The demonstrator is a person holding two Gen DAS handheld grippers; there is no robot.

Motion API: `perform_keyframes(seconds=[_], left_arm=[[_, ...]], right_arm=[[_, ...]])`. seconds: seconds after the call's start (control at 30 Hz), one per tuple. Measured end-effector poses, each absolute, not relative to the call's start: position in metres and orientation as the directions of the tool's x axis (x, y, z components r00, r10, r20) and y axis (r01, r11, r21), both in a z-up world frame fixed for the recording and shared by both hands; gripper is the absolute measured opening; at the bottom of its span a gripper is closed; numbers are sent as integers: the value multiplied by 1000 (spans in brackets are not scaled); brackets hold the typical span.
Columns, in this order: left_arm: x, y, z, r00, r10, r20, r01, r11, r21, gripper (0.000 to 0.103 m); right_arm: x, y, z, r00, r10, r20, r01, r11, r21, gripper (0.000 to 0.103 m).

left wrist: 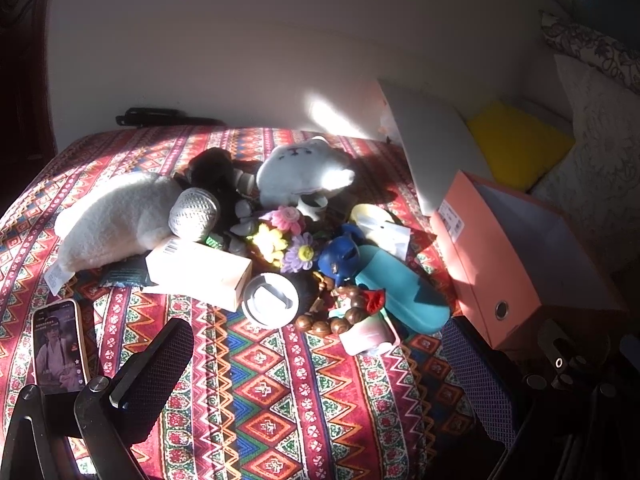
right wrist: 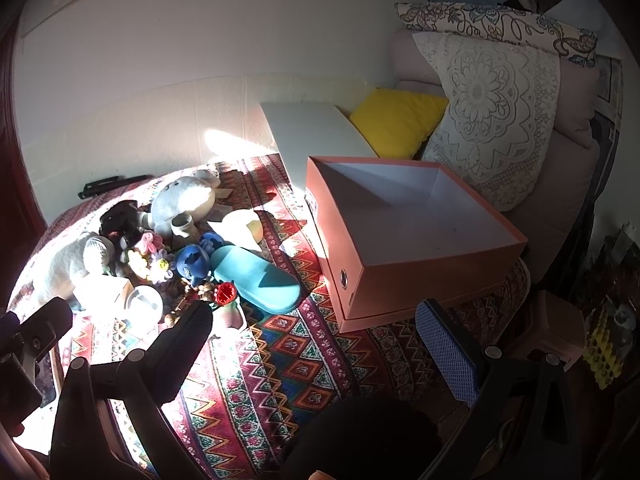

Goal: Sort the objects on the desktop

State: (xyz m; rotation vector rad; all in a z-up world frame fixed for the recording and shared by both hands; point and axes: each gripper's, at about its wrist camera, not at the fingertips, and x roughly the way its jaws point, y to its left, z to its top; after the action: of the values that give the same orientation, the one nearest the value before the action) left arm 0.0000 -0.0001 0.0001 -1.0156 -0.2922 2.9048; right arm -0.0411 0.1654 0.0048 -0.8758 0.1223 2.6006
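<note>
Heap of desktop objects on a patterned cloth, lit by hard sunlight that leaves much in deep shadow. In the left wrist view the left gripper stands wide apart and holds nothing; its right finger is largely lost in shadow at the frame's edge. The right gripper is likewise spread wide and empty, hovering above bare cloth between the heap and the orange box. The box stands open and empty to the right of the heap, its pale lid propped behind it. The heap comprises a white plush, a grey plush, a teal slipper, a blue figure, crocheted flowers, a white carton and a bead bracelet; a dark object behind the grey plush cannot be identified. A phone lies apart at the left, partly hidden by the left gripper's finger.
</note>
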Motion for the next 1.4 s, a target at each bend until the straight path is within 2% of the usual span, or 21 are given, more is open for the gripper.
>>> perform_keyframes(seconds=[0.37, 0.63, 0.8, 0.87, 1.0, 1.1, 1.17, 1.23, 1.3, 1.4], left_arm=[[-2, -1, 0, -785, 109, -609, 14, -981, -194, 102], [1, 2, 1, -831, 99, -547, -11, -987, -163, 103], [2, 1, 3, -817, 114, -566, -21, -986, -168, 103], [5, -1, 7, -810, 143, -569, -35, -980, -197, 103], [17, -7, 19, -843, 174, -509, -56, -970, -238, 102], [9, -5, 12, -825, 144, -546, -56, -983, -174, 103], [4, -6, 1, -820, 165, -549, -58, -977, -207, 103], [4, -7, -3, -823, 136, -552, -45, -983, -176, 102], [10, -8, 10, -862, 107, -495, -47, -990, -132, 102], [31, -16, 39, -963, 58, -265, -31, -994, -104, 103]], right_arm=[[-43, 164, 3, -727, 338, -598, -387, -921, -49, 103], [-44, 165, 1, -722, 340, -603, -389, -920, -52, 103], [-44, 165, 8, -731, 341, -591, -386, -921, -55, 103], [-42, 168, 19, -753, 337, -564, -381, -924, -43, 103], [-37, 173, 35, -811, 332, -482, -360, -932, -37, 103], [-33, 177, 46, -849, 325, -417, -343, -939, -33, 103], [-31, 179, 54, -871, 319, -372, -332, -943, -32, 103], [-29, 182, 62, -892, 313, -327, -320, -947, -31, 103], [-26, 184, 69, -910, 305, -280, -309, -951, -30, 103], [-23, 188, 81, -933, 292, -210, -292, -956, -31, 103]])
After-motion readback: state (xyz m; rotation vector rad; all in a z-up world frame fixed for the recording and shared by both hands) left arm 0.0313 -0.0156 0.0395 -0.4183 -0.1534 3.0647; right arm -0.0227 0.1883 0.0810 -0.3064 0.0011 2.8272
